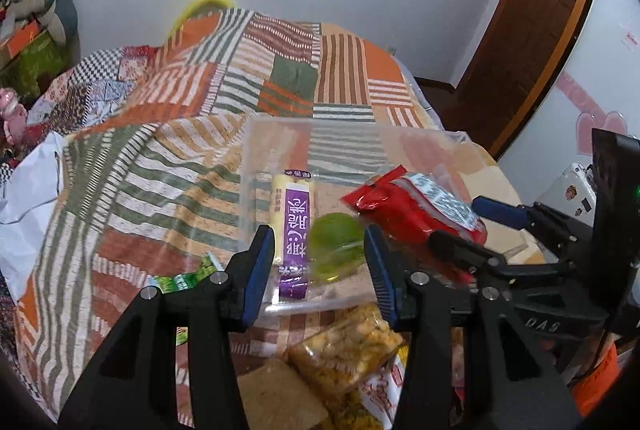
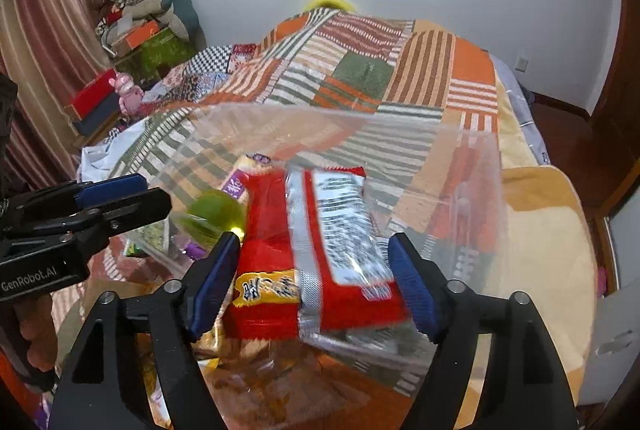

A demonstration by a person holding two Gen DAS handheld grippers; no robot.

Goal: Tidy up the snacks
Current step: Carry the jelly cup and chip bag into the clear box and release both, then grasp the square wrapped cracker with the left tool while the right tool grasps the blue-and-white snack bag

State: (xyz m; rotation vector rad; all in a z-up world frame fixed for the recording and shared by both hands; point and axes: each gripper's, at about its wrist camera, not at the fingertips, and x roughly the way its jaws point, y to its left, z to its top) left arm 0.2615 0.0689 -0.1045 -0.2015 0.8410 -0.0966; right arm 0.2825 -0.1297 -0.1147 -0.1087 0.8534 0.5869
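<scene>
a home bedroom: a bed [image 1: 344, 70] under a patchwork blanket [image 2: 420, 70], striped curtains [image 2: 44, 30], a wooden door [image 1: 532, 10], and piled boxes [image 2: 136, 34] by the wall.

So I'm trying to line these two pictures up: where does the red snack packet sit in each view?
Left wrist view: the red snack packet lies right of centre, over the clear plastic bin, beside the right gripper.
Right wrist view: the packet fills the lower centre, between the right gripper's parted fingers.
Shared landmark: the green round snack, just left of the packet in both.
</scene>
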